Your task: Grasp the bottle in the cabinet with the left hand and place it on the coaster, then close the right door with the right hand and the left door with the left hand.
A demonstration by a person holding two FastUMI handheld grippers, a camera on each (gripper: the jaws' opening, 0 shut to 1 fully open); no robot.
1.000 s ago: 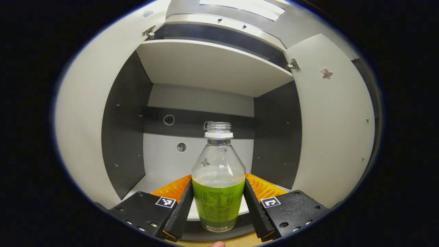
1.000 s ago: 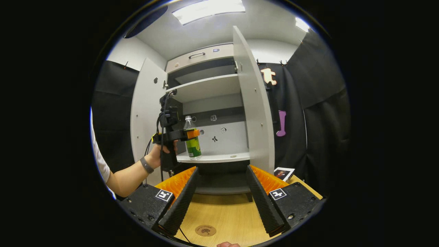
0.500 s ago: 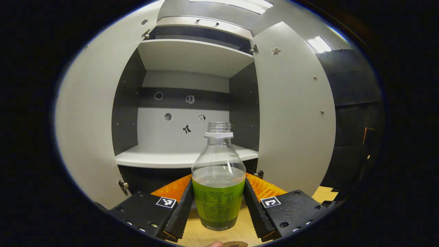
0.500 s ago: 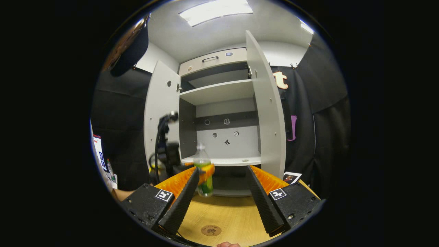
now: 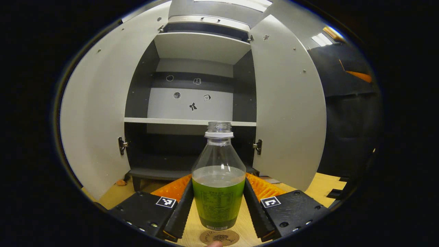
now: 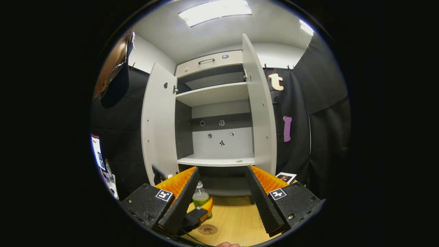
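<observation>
Here the left hand-held gripper point(image 5: 218, 206) is clamped on the bottle point(image 5: 218, 187), both fingers pressed against its green-labelled sides, holding it upright low above the table point(image 5: 319, 187), just behind the coaster point(image 5: 219, 236). The right hand-held gripper point(image 6: 222, 195) hangs wide open, holding nothing, facing the cabinet point(image 6: 216, 94), whose left door point(image 6: 158, 123) and right door point(image 6: 260, 113) stand open.

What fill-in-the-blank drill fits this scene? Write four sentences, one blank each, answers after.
1. The left gripper is shut on the ____, which holds green liquid.
2. The bottle's mouth has no ____ on it.
3. Both doors of the cabinet stand ____.
4. On the wooden table, the round coaster lies just below and ahead of the held bottle, while the right gripper's jaws are ____ with nothing between them.

Answers: bottle; cap; open; open
</observation>
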